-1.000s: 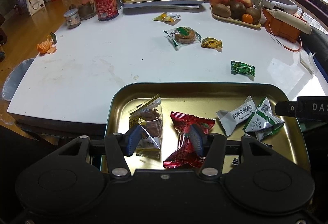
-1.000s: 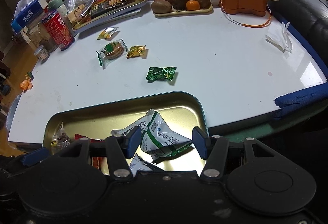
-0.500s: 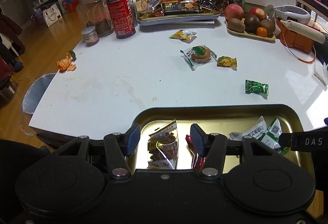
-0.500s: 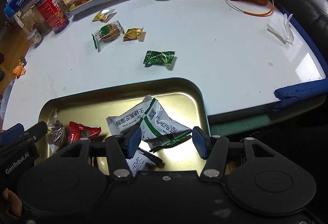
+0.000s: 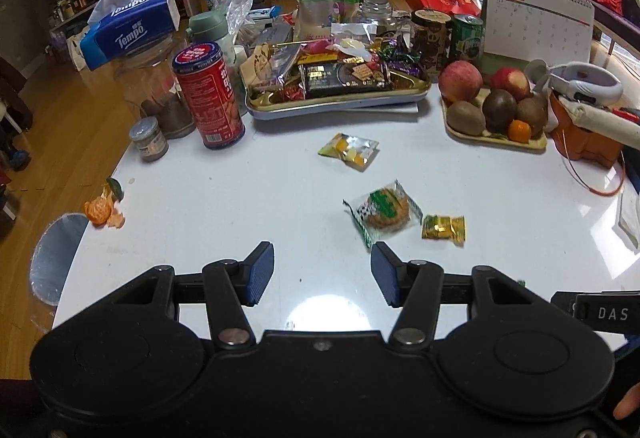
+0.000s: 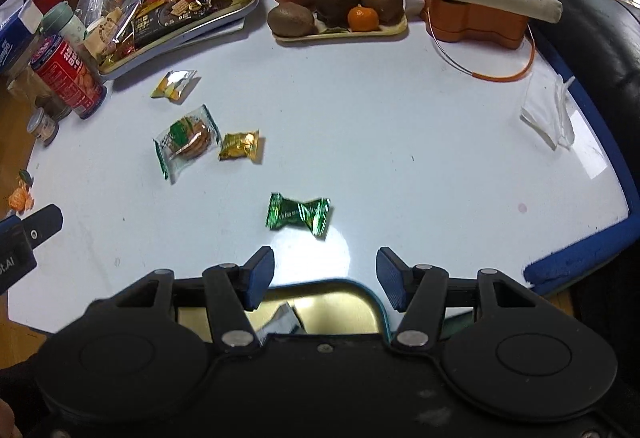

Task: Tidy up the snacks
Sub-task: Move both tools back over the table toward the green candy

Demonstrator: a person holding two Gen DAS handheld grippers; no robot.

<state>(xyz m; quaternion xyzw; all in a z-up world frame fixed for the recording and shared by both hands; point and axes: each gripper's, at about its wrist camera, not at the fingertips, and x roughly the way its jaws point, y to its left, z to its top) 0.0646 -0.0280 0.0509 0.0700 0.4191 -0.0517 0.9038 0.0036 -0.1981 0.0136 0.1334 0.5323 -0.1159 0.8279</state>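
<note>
Loose snacks lie on the white table (image 5: 240,197): a wrapped cookie (image 5: 382,211) (image 6: 186,139), a gold candy (image 5: 443,229) (image 6: 239,145), a yellow packet (image 5: 349,149) (image 6: 174,85) and a green candy (image 6: 299,214). My left gripper (image 5: 322,280) is open and empty, just short of the cookie. My right gripper (image 6: 324,278) is open and empty, just behind the green candy. The gold tin tray (image 6: 336,308) sits under the right gripper, mostly hidden, with a white packet (image 6: 282,322) showing in it.
At the back stand a full snack tray (image 5: 340,77), a fruit tray (image 5: 494,109), a red can (image 5: 208,97), a small jar (image 5: 149,133), a tissue box on a glass jar (image 5: 132,25), an orange case (image 6: 476,17). Orange peel (image 5: 102,211) at the left edge.
Both grippers have risen and tilted forward away from the tin tray toward the loose snacks on the table. The tray has dropped out of the left wrist view. Both stay open.
</note>
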